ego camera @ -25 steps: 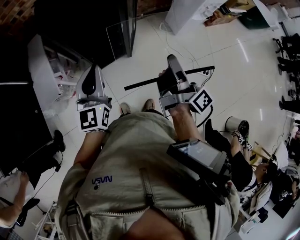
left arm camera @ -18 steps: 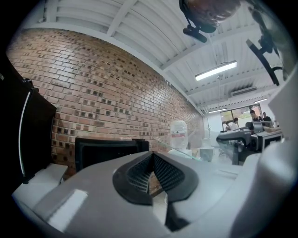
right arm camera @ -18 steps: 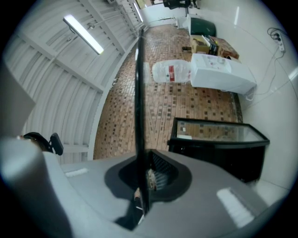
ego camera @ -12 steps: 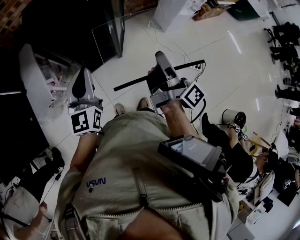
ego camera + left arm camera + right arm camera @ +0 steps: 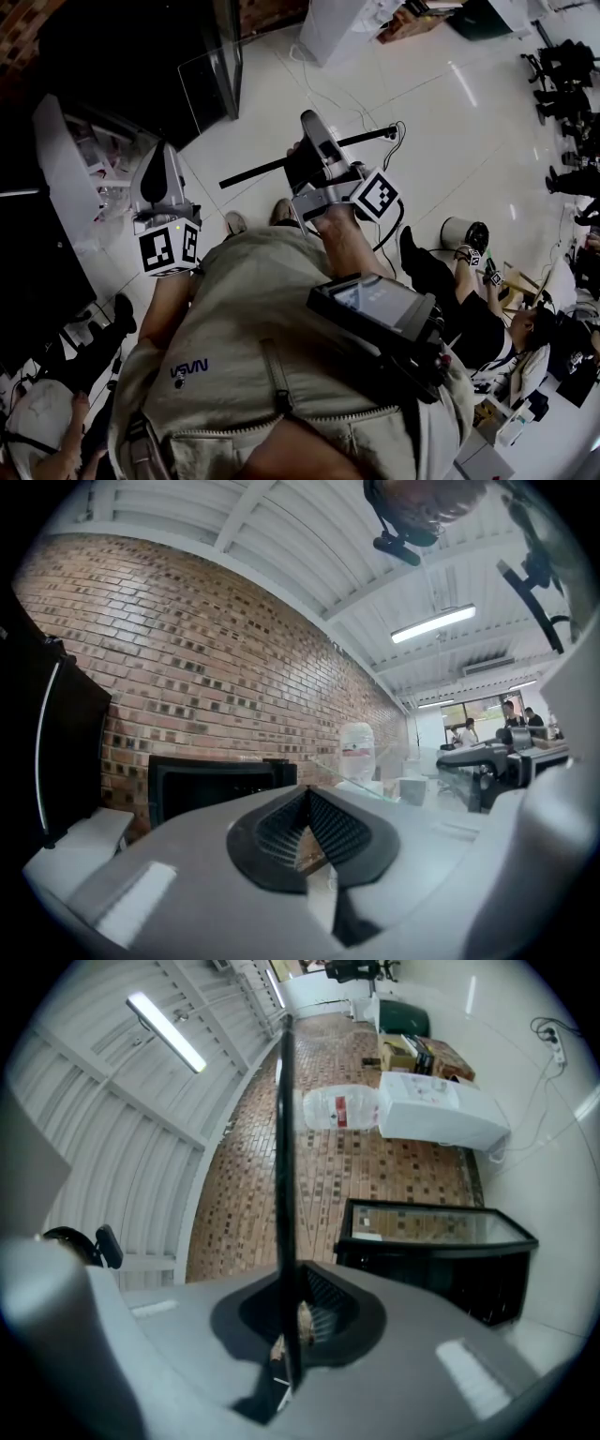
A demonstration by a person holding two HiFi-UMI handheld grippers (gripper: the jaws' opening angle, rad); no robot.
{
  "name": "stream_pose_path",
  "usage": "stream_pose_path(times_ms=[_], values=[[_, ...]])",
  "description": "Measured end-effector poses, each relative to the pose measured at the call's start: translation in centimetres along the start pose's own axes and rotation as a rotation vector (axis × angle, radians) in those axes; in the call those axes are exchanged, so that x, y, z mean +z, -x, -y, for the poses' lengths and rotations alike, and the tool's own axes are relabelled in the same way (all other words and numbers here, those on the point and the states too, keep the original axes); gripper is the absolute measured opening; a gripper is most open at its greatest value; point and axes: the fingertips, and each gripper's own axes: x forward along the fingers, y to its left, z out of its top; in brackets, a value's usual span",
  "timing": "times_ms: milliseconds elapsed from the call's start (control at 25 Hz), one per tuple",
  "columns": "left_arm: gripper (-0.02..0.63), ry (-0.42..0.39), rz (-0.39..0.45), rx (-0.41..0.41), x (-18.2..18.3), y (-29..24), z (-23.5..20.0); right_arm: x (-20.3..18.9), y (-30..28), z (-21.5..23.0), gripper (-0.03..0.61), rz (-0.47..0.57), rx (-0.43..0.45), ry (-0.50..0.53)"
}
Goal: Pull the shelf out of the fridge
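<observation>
Presently, the right gripper view shows what the head view cannot: the right gripper has its jaws pinched on the thin dark edge of the shelf, which runs straight away from the camera. The head view gives the position instead. The shelf is clear of the fridge, held by the right gripper as a dark strip over the white floor, ahead of the person's shoes.

The left gripper view shows the left gripper with its ribbed pads pressed together, nothing between them; in the head view the left gripper stands near the fridge's open door.

Surroundings: a brick wall, a water jug, a floor cable and a seated person.
</observation>
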Motion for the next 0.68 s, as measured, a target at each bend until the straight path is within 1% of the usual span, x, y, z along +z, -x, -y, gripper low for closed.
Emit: stream_pose_path(times_ms=[440, 680], values=[[0.006, 0.004, 0.000, 0.008, -0.5, -0.3, -0.2, 0.0, -0.2, 0.9, 0.011, -0.003, -0.005, -0.011], [0.006, 0.000, -0.001, 0.011, -0.2, -0.2, 0.0, 0.3, -0.1, 0.4, 0.011, 0.000, 0.005, -0.014]])
